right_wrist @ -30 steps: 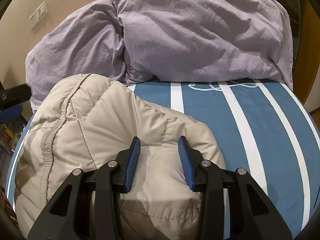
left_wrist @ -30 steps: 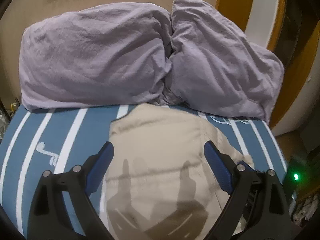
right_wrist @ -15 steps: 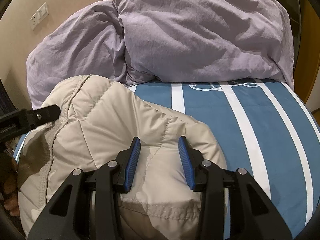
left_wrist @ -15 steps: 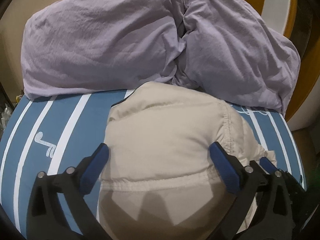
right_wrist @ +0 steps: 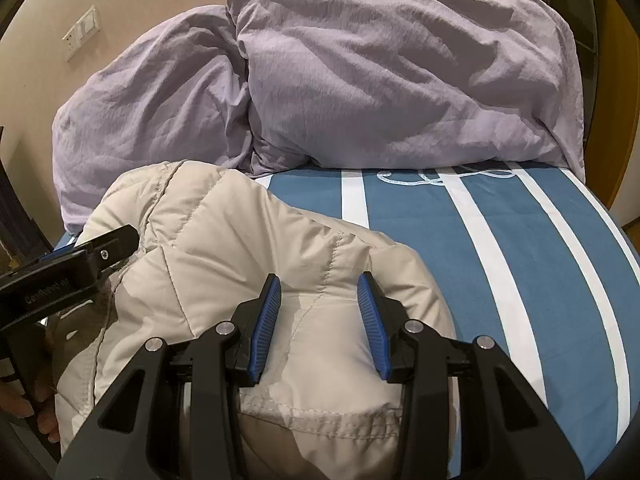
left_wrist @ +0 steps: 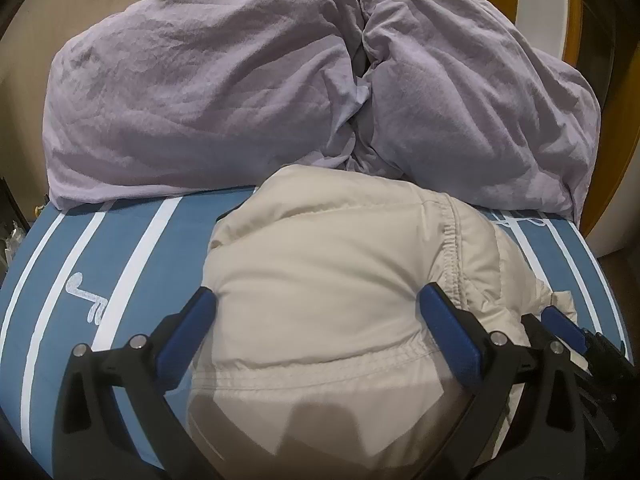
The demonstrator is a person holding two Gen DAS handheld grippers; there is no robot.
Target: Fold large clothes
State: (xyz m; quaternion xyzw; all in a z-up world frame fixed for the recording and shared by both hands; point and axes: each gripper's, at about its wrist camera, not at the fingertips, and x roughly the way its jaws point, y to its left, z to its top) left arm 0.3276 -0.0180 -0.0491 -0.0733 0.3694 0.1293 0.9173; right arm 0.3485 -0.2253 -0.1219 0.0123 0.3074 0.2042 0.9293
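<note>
One wall switch [right_wrist: 82, 36] solely in right view; jacket [left_wrist: 320, 280] in both

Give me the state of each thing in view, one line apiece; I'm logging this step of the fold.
Beige puffer jacket: bunched in a puffy mound on the bed, not flat.
Left gripper: jaws wide open, straddling the jacket.
Right gripper: jaws partly open over the jacket; grip unclear.
Lilac duvet: crumpled in a heap beyond the jacket.
Blue striped sheet: spread smooth.
</note>
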